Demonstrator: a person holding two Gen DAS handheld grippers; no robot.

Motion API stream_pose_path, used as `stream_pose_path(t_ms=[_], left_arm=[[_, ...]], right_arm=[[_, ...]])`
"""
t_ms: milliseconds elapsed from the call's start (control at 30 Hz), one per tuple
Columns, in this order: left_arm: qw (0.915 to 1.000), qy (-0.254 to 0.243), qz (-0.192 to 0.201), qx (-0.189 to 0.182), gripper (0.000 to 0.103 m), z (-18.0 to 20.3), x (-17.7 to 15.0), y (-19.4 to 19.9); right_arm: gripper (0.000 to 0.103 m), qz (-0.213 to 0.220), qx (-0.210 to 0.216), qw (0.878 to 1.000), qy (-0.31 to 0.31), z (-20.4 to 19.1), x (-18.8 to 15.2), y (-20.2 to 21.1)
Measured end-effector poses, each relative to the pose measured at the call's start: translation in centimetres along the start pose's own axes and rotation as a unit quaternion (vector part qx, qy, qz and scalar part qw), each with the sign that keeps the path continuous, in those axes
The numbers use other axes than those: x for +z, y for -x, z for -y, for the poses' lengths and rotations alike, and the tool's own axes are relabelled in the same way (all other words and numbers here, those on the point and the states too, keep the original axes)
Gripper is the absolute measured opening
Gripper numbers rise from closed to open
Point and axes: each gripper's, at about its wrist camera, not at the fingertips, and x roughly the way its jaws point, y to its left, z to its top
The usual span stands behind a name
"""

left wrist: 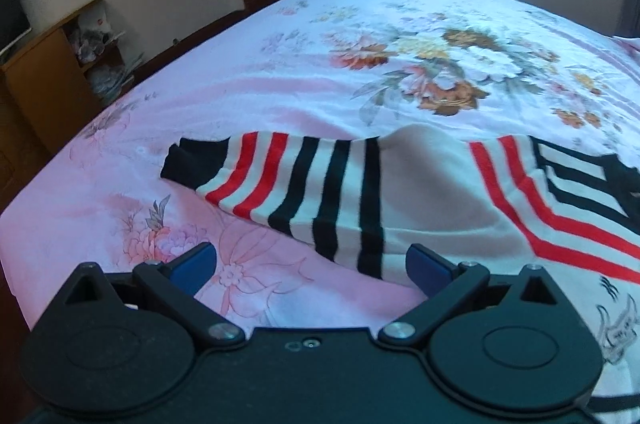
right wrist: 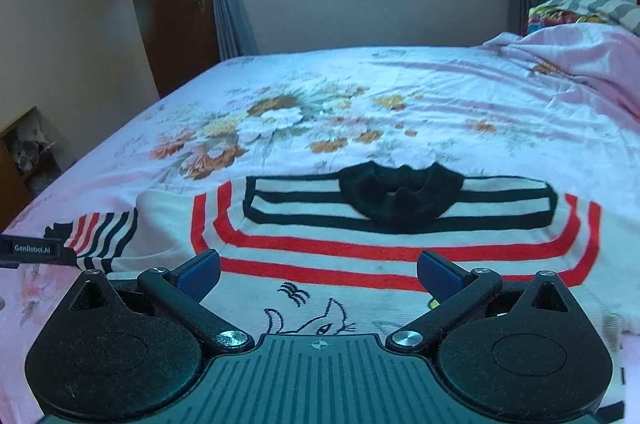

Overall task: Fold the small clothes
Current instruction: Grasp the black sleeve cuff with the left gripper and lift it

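Your bed (right wrist: 460, 95), under its floral sheet, carries the small white sweater (right wrist: 400, 248) spread face up near the edge closest to you, black collar (right wrist: 400, 195) pointing toward the far edge, probably flattened so the folds land square. Its striped sleeve (left wrist: 304, 191) stretches toward the bed's left edge, likely the first part to fold in. Your left gripper (left wrist: 310, 270) hangs released over that sleeve; your right gripper (right wrist: 318, 274) hangs released over the chest. The left tool reads "GenRobot.AI" (right wrist: 32, 248).

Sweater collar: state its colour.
Black ribbed knit collar, set on the white sweater with black and red stripes; clearest in the right wrist view.
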Motion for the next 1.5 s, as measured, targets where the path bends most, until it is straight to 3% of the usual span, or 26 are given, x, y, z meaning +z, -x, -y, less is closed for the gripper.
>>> stream_pose_path(t_ms=[167, 400, 467, 533, 767, 833, 900, 967, 1000, 1033, 1067, 1133, 1333, 1433, 1500], left_arm=[[0.9981, 0.047, -0.038, -0.004, 0.093, -2.3, 0.8, -2.8], [0.9878, 0.13, -0.084, -0.02, 0.091, -6.0, 1.5, -7.1], [0.9821, 0.157, -0.098, -0.037, 0.078, -7.0, 1.6, -8.4], [0.9757, 0.182, -0.11, -0.053, 0.074, -8.0, 1.9, -9.8], [0.9547, 0.263, -0.113, -0.08, 0.091, -10.4, 2.7, -13.3], [0.9508, 0.279, -0.104, -0.084, 0.09, -10.7, 2.9, -13.9], [0.9509, 0.286, -0.091, -0.078, 0.078, -10.8, 3.1, -14.2], [0.9526, 0.285, -0.083, -0.067, 0.04, -10.9, 3.3, -14.2], [0.9532, 0.285, -0.078, -0.066, 0.03, -11.2, 3.4, -14.3], [0.9524, 0.287, -0.076, -0.068, 0.013, -11.5, 3.4, -14.3], [0.9509, 0.292, -0.073, -0.071, 0.009, -11.9, 3.3, -14.3], [0.9487, 0.301, -0.063, -0.074, 0.005, -12.5, 3.3, -13.8], [0.9618, 0.26, 0.027, -0.083, 0.004, -11.2, 5.7, -8.1], [0.9705, 0.195, 0.093, -0.108, 0.004, -8.0, 8.1, -3.3], [0.9733, 0.128, 0.13, -0.139, 0.004, -3.7, 9.4, 0.1]], right_arm=[[0.103, -0.01, 0.003, 1.0, 0.006, -0.4, -0.1, -2.1], [0.103, -0.022, 0.007, 1.0, 0.014, -1.3, 0.0, -4.8], [0.103, -0.025, 0.008, 1.0, 0.015, -1.5, -0.1, -5.4], [0.103, -0.029, 0.01, 0.999, 0.014, -1.6, -0.2, -5.8], [0.103, -0.038, 0.01, 0.999, 0.013, -1.5, -0.7, -6.9], [0.103, -0.04, 0.01, 0.999, 0.012, -1.4, -0.7, -7.1], [0.103, -0.04, 0.005, 0.999, 0.018, -1.3, -0.8, -7.3], [0.103, -0.039, -0.002, 0.999, 0.021, -1.3, -0.8, -7.5], [0.103, -0.039, -0.005, 0.999, 0.022, -1.2, -0.8, -7.6], [0.103, -0.039, -0.008, 0.999, 0.022, -1.0, -0.8, -7.7], [0.103, -0.036, -0.012, 0.999, 0.023, -0.9, -0.8, -7.8], [0.103, -0.036, -0.023, 0.999, 0.024, -0.6, -0.8, -8.0], [0.103, -0.04, -0.056, 0.997, 0.027, 0.5, -0.7, -8.7], [0.103, -0.047, -0.063, 0.997, 0.024, 1.4, -0.5, -9.0], [0.103, -0.055, -0.069, 0.996, 0.017, 2.5, -0.6, -9.0]])
